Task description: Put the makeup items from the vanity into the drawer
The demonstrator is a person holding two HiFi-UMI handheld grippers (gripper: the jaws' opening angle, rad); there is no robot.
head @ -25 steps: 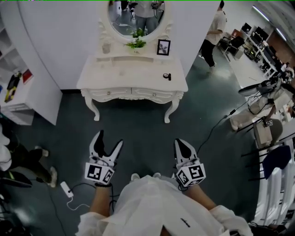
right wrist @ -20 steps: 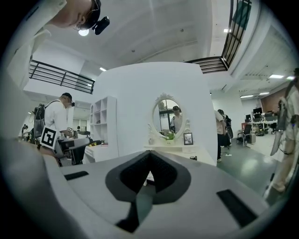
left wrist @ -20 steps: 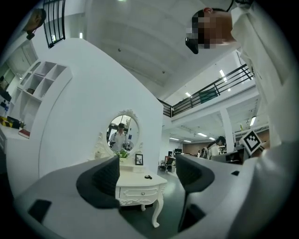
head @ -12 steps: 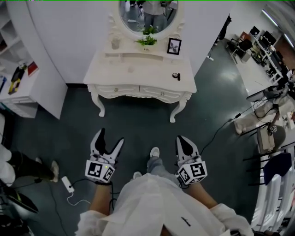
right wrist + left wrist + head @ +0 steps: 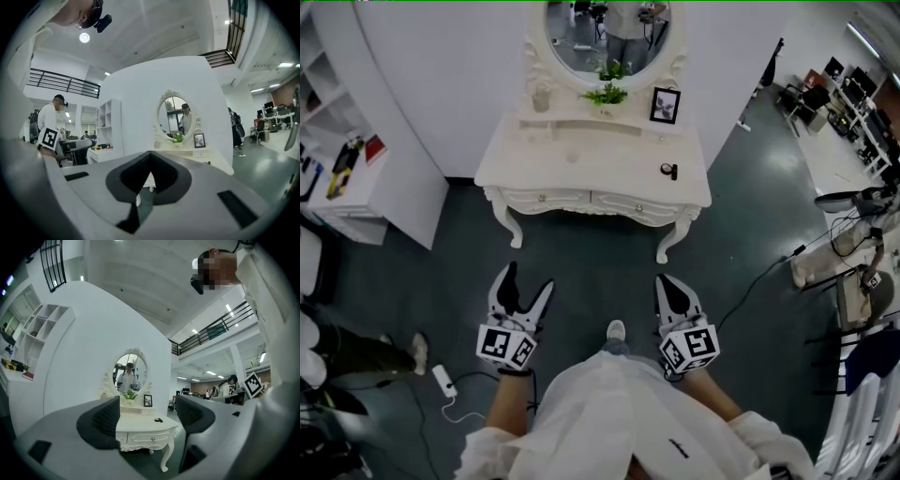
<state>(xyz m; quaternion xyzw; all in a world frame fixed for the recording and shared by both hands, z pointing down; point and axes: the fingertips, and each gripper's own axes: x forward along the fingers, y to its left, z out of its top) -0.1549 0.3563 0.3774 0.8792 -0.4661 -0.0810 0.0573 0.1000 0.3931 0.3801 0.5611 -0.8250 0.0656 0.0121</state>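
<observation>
A white vanity (image 5: pixel 581 155) with an oval mirror stands against the wall ahead, both front drawers (image 5: pixel 591 201) closed. Small dark makeup items (image 5: pixel 669 170) lie near its right edge; in the left gripper view the makeup items (image 5: pixel 158 419) show on the vanity (image 5: pixel 140 427). My left gripper (image 5: pixel 523 285) hangs open over the floor, well short of the vanity. My right gripper (image 5: pixel 674 292) is shut with nothing in it, also short of the vanity. The vanity (image 5: pixel 206 157) appears far off in the right gripper view.
A framed picture (image 5: pixel 665 105), a green plant (image 5: pixel 607 94) and a small jar (image 5: pixel 542 98) sit on the vanity's back shelf. White shelving (image 5: pixel 342 178) stands left. A cable and power strip (image 5: pixel 442 381) lie on the floor at left; desks and equipment (image 5: pixel 862 234) crowd the right.
I have stepped closer to the vanity, which now sits lower and larger in the head view. Both grippers keep their states and places in front of me.
</observation>
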